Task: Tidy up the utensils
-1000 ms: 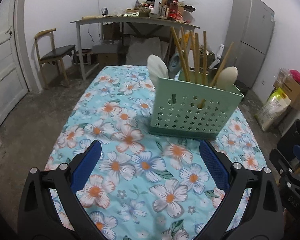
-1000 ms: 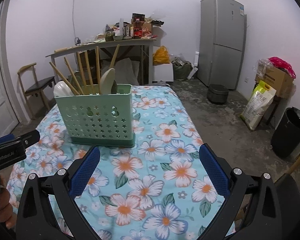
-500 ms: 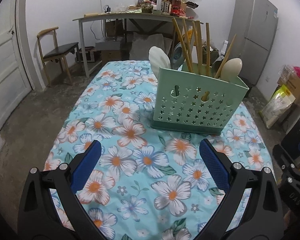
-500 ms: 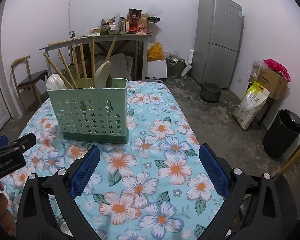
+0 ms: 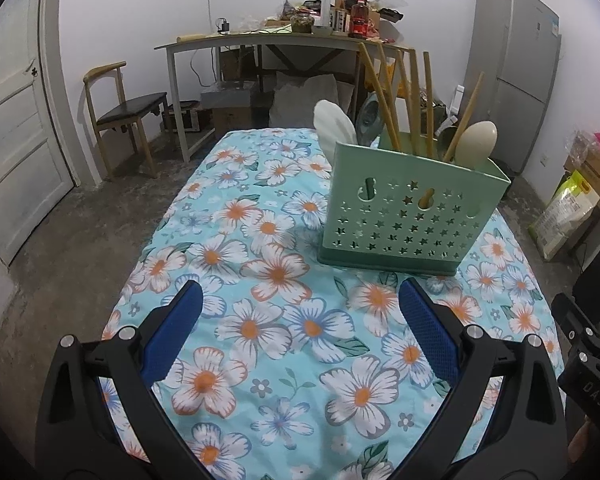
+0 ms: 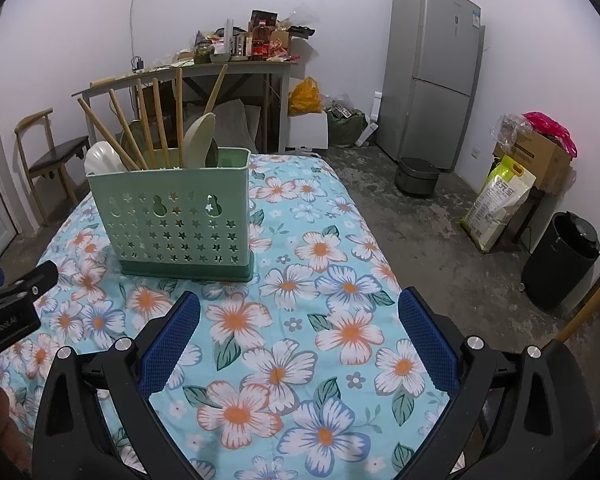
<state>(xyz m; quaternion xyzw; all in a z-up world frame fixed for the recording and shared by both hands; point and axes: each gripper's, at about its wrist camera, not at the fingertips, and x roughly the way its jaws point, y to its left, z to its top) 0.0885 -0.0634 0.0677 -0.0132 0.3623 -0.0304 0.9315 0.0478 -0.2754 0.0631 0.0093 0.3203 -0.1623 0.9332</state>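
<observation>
A green perforated utensil holder (image 5: 410, 216) stands upright on the floral tablecloth (image 5: 268, 320); it also shows in the right wrist view (image 6: 176, 216). It holds several wooden chopsticks (image 5: 384, 100), a white spoon (image 5: 334, 124) and a beige spoon (image 5: 476, 140). My left gripper (image 5: 300, 332) is open and empty, hovering over the cloth in front of the holder. My right gripper (image 6: 298, 336) is open and empty, to the holder's front right. The left gripper's body (image 6: 8, 300) shows at the right wrist view's left edge.
Behind the table stand a wooden chair (image 5: 124, 116), a cluttered grey desk (image 5: 260, 40) and a grey fridge (image 6: 436, 76). A black bin (image 6: 560, 264), a rice bag (image 6: 496, 204) and boxes (image 6: 540, 156) sit on the floor to the right.
Both grippers have drawn back a little from the holder and risen slightly. Both stay open and empty. The holder has not moved.
</observation>
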